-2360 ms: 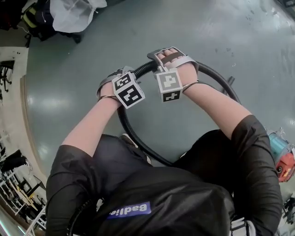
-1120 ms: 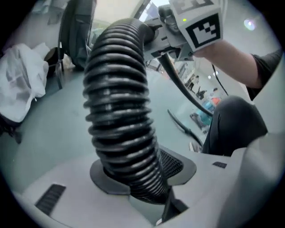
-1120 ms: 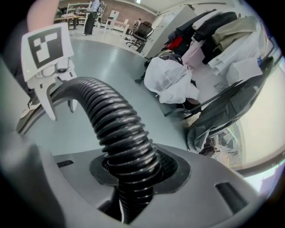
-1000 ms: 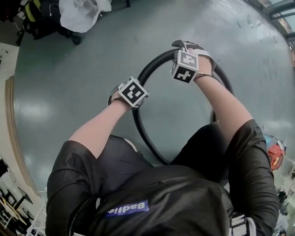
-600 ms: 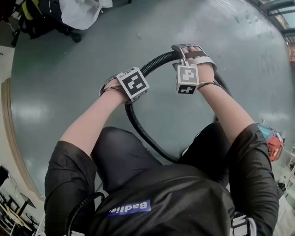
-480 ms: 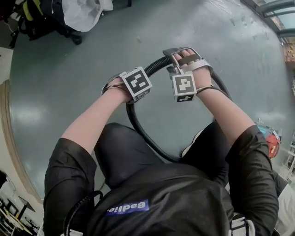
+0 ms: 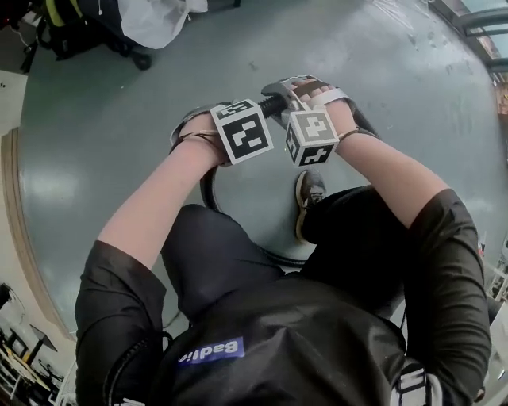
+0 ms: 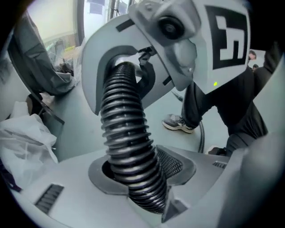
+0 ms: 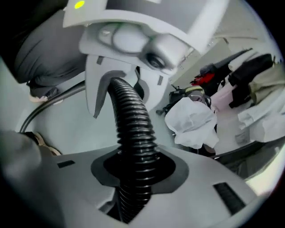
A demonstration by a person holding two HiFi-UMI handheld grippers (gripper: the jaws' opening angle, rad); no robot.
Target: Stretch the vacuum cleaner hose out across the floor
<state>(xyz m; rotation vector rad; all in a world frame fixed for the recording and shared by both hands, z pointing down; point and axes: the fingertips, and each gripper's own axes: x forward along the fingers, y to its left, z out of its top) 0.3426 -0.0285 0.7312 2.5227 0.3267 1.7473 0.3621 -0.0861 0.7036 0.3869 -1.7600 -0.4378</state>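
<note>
The black ribbed vacuum hose (image 7: 273, 103) runs between my two grippers, and its loop (image 7: 207, 187) curves down past my legs. The left gripper (image 7: 193, 120) is shut on the hose (image 8: 127, 133), which passes through its jaws and on into the right gripper (image 8: 178, 44) just ahead. The right gripper (image 7: 292, 89) sits close beside the left one; its jaws have just been closing and now hold the hose (image 9: 136, 133) between them. In the right gripper view the left gripper (image 9: 133, 40) holds the same stretch a short way along.
Grey-green floor (image 7: 119, 143) lies all round. A white plastic bag (image 7: 155, 16) and dark gear (image 7: 71, 32) sit at the far left. My shoe (image 7: 308, 190) stands on the floor inside the hose loop. White bags (image 9: 191, 122) and red equipment (image 9: 202, 80) lie near a wall.
The right gripper slid left along the hose until it sat beside the left gripper. Both hands shifted up in the head view, and a shoe stepped forward inside the loop.
</note>
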